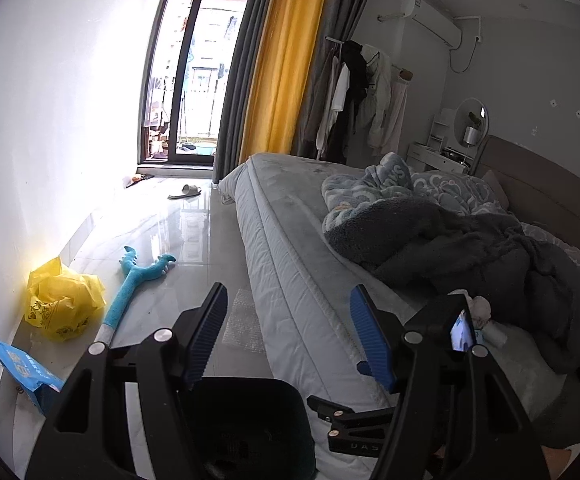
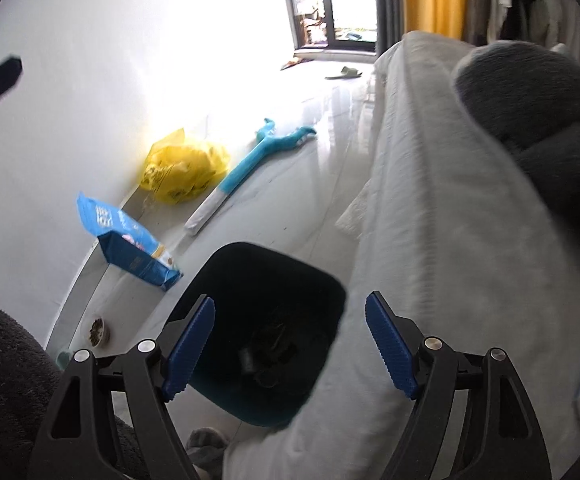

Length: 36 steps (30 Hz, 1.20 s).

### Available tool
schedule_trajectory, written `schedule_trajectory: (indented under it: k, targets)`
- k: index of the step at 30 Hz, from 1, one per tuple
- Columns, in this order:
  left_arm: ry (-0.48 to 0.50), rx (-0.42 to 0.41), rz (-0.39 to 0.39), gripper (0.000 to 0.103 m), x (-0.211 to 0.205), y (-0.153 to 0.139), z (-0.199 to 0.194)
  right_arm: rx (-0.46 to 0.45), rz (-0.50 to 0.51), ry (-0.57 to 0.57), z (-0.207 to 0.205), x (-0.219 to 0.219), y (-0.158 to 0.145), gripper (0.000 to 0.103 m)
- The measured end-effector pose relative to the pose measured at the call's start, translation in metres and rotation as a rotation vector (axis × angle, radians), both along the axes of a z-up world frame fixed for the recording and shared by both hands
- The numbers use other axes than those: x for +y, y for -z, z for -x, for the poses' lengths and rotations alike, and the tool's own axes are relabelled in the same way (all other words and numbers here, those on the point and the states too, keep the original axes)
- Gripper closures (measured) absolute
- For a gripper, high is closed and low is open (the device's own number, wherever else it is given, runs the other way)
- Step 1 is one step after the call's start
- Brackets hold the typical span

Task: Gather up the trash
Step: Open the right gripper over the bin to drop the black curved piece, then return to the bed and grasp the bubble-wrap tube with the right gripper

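Note:
A dark trash bin [image 2: 266, 332] stands on the floor beside the bed, with some dark scraps at its bottom. My right gripper [image 2: 290, 344] is open and empty, right above the bin's mouth. My left gripper [image 1: 288, 336] is open and empty over the bed's edge, with the bin's rim [image 1: 246, 396] below it. In the left wrist view the other gripper [image 1: 450, 332] shows at the right, near crumpled white tissue [image 1: 486, 316] on the bed. A yellow plastic bag [image 1: 64, 304] and a blue packet [image 1: 26, 372] lie by the wall; they also show in the right wrist view [image 2: 182, 170] [image 2: 130, 240].
A bed [image 1: 290, 248] with grey blankets [image 1: 470, 248] fills the right side. A blue plush toy [image 1: 130, 284] and a bubble-wrap sheet [image 1: 242, 320] lie on the floor. A slipper [image 1: 186, 191] lies near the balcony door. A small bowl [image 2: 97, 330] sits by the wall.

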<state>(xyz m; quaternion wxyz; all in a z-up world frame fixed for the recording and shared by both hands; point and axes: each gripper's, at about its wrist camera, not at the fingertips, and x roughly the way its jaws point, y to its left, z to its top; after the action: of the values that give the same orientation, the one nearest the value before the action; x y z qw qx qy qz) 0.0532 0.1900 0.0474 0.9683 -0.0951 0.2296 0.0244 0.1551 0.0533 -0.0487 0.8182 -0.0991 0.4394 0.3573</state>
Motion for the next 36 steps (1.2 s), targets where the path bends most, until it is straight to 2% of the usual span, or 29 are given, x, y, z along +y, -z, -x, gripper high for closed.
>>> schedule_trajectory:
  k: [10, 14, 17, 21, 24, 30, 36]
  targets:
    - [0.049, 0.047, -0.019, 0.033, -0.04, 0.011, -0.027, -0.086, -0.003, 0.082, -0.016, -0.075, -0.032, 0.024]
    - [0.074, 0.073, -0.016, 0.029, -0.055, 0.02, -0.034, -0.148, 0.045, 0.099, -0.018, -0.104, -0.041, 0.024]
    - [0.094, 0.099, -0.013, 0.025, -0.067, 0.028, -0.042, -0.153, 0.062, 0.11, -0.022, -0.126, -0.042, 0.024]
    - [0.128, 0.129, 0.033, 0.021, -0.083, 0.034, -0.055, -0.163, 0.098, 0.113, -0.031, -0.156, -0.041, 0.024]
    - [0.152, 0.144, 0.03, 0.018, -0.098, 0.038, -0.062, -0.162, 0.104, 0.128, -0.04, -0.177, -0.038, 0.024]
    - [0.217, 0.197, 0.006, 0.015, -0.132, 0.054, -0.078, -0.15, 0.082, 0.187, -0.055, -0.217, -0.036, 0.024]
    - [0.272, 0.253, 0.047, 0.014, -0.156, 0.069, -0.092, -0.124, 0.063, 0.238, -0.064, -0.255, -0.022, 0.024]
